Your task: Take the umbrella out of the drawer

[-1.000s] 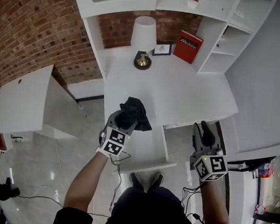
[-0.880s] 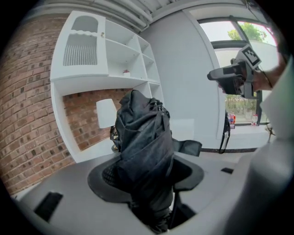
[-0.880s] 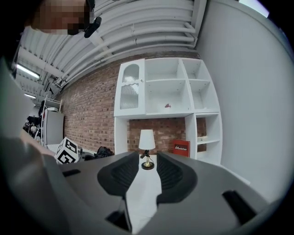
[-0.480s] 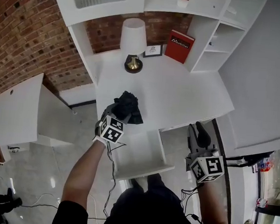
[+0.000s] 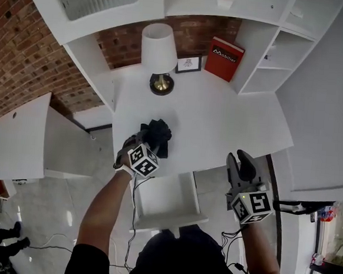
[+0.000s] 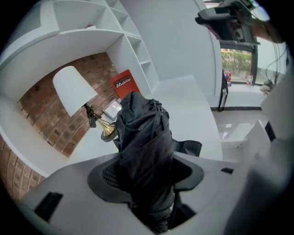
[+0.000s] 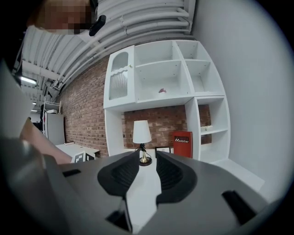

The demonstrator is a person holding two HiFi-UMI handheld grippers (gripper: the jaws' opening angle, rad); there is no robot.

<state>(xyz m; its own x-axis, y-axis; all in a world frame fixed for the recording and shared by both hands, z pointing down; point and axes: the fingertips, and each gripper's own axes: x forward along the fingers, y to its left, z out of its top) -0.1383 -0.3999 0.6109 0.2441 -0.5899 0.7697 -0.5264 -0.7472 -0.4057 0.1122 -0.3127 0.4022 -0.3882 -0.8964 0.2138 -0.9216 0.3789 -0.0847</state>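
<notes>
Umbrella of black fabric, folded into a crumpled bundle (image 5: 155, 135), sits just left of centre in the head view, over the near left part of the white desk top (image 5: 220, 119) and clear of the open white drawer (image 5: 166, 201) below it in the frame. The left gripper (image 5: 148, 142) is clenched on it: in the left gripper view the dark cloth fills the space between both pads and sticks out past them. The right gripper (image 5: 242, 162) hangs at lower right, beside the drawer, its jaws a little apart with nothing between them. Along the top of the frame stand a white-shaded brass lamp (image 5: 159, 50), a small picture frame (image 5: 188, 64) and a red book (image 5: 225, 59) against the brick wall (image 5: 30, 51).
</notes>
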